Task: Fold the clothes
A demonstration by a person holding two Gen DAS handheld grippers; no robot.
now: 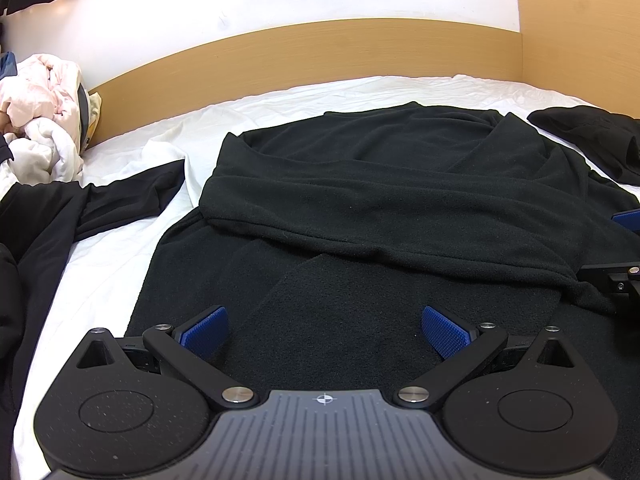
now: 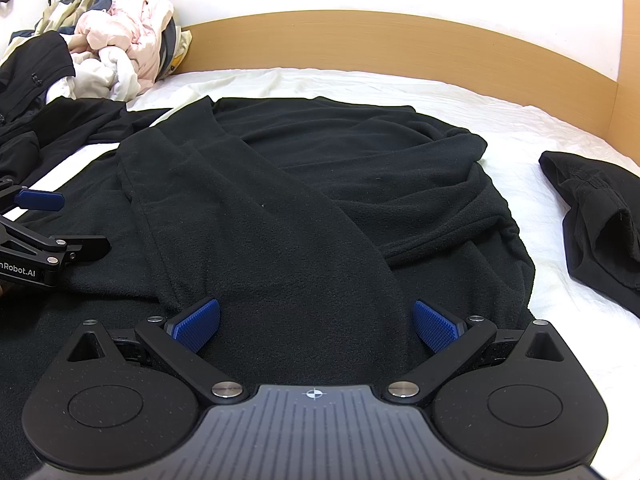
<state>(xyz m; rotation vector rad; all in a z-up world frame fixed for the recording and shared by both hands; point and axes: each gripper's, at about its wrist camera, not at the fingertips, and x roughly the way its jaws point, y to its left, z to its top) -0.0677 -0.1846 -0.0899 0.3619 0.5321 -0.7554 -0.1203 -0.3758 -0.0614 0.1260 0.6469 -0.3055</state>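
Two tongs hover low over the near hem of a black fleece top (image 1: 360, 184) spread on the bed (image 1: 132, 248), both with jaws spread wide and nothing between them. The left tongs (image 1: 324, 330) sit over the hem's left half, the right tongs (image 2: 316, 326) over its right half, so each is nearest its own corner. The garment runs lengthwise straight away from them toward the wooden headboard (image 1: 320, 52), with both sleeves already crossed over the chest. I judge the next fold turns on this: hem close, collar far, so the cloth would be carried forward along that axis. Further off lie another dark garment (image 2: 596, 224) to the right and a heap of pale clothes (image 2: 124, 44) far left.
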